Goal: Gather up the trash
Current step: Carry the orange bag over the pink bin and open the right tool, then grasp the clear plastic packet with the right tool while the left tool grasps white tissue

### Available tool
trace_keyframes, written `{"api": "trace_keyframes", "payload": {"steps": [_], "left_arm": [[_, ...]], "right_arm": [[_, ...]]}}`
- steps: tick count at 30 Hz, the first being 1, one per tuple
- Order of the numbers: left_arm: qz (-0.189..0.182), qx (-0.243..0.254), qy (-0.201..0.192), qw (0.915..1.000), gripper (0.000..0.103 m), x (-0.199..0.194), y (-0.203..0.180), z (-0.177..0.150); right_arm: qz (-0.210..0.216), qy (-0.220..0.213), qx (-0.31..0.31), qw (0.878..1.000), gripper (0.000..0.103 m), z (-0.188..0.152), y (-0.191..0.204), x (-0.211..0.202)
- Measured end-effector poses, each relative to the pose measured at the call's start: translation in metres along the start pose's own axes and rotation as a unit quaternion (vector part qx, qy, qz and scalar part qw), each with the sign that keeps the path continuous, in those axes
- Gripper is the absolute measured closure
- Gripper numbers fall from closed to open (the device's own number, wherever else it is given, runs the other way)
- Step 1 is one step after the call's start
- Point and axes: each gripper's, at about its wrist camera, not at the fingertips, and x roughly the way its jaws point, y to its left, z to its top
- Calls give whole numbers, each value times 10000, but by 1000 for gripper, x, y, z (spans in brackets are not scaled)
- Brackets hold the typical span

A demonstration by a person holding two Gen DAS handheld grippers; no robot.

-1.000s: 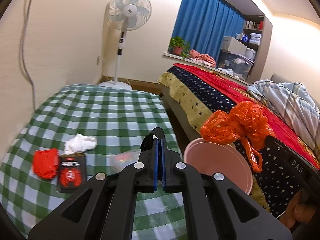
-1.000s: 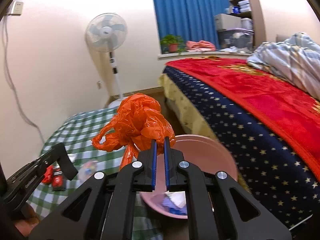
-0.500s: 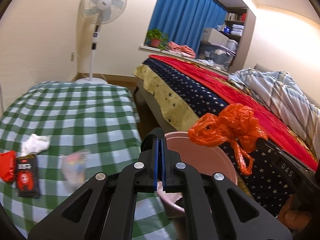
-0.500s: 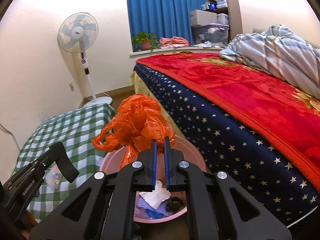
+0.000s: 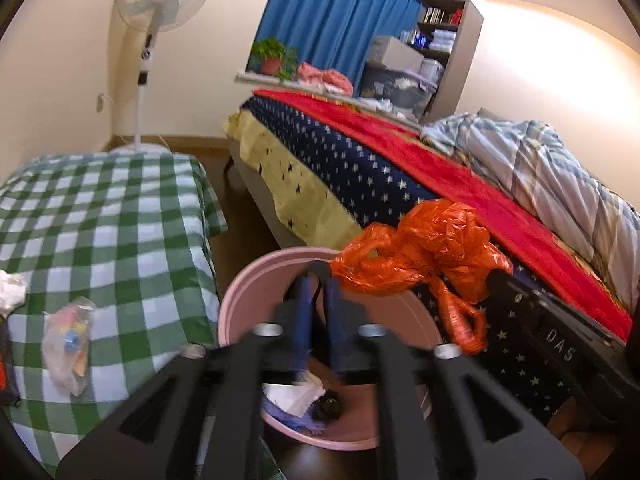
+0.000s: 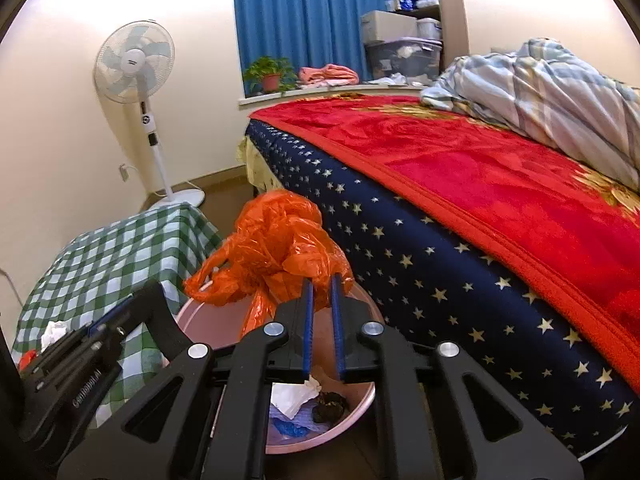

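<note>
"DAS" marks the right gripper (image 6: 322, 280), fingers parting around the orange bag (image 6: 276, 252); left gripper (image 5: 318, 284) parting, empty.

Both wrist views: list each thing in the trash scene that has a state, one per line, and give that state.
Left gripper: jaws opening, nothing between them, above the bin.
Right gripper: jaws opening, orange plastic bag between its fingertips.
Pink bin: upright, partly filled with paper and scraps.
Clear wrapper: lying on the checked table, uncollected.
White tissue: crumpled on the table.
</note>
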Motion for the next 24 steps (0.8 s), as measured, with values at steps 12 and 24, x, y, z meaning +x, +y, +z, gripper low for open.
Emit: {"api": "trace_keyframes", "payload": {"steps": [12, 24], "left_arm": [[200, 6, -209, 9996, 68, -31, 7, 0], [832, -143, -472, 9953, 75, -86, 48, -2]], "right_arm": [[54, -130, 210, 9997, 45, -2, -1, -12], [843, -112, -135, 9963, 45, -15, 40, -29]]}}
